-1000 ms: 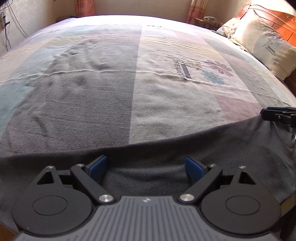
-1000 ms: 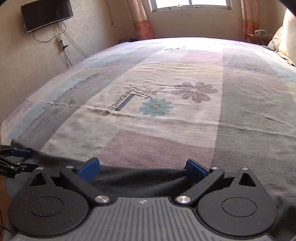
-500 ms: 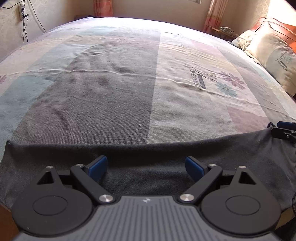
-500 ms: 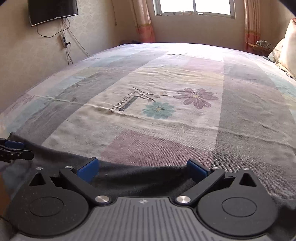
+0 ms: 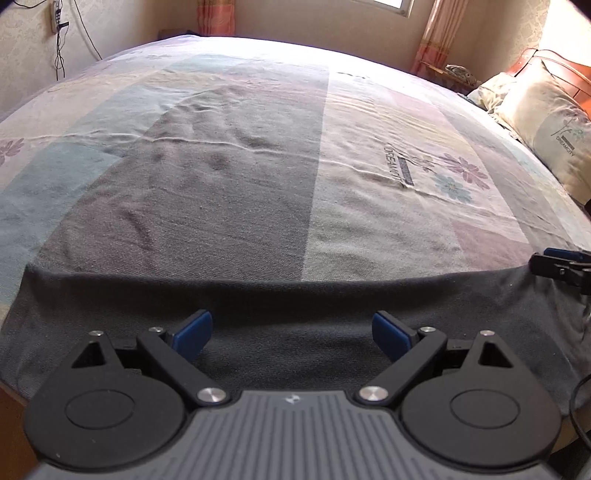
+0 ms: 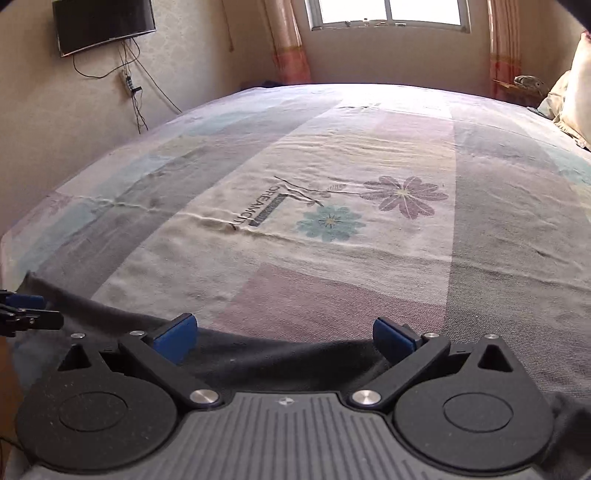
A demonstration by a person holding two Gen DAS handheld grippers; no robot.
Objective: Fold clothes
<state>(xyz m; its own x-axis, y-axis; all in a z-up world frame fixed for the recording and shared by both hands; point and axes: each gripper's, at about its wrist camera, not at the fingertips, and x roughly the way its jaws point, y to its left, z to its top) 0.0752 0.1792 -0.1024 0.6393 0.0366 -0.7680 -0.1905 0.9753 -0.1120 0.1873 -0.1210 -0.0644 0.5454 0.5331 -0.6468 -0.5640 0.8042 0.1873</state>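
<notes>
A dark grey garment [image 5: 295,295] lies flat along the near edge of the bed, its far hem running almost straight across. My left gripper [image 5: 291,332] hovers low over it, open, with only cloth showing between the blue pads. Further right on the same garment [image 6: 280,356], my right gripper [image 6: 284,338] is also open and holds nothing. The right gripper's fingertips [image 5: 561,264] show at the garment's right end in the left wrist view. The left gripper's fingertips [image 6: 26,314] appear at the left edge of the right wrist view.
The bedsheet [image 5: 258,166] is a wrinkled patchwork with flower prints [image 6: 369,210], stretching far beyond the garment. Pillows [image 5: 546,122] lean on a wooden headboard at the right. A TV [image 6: 103,22] and cables hang on the left wall; a window [image 6: 388,14] is at the back.
Both views have pulled back and tipped up a little. The garment's far hem now lies straighter, and its left corner has come into the left wrist view. Both grippers stay open.
</notes>
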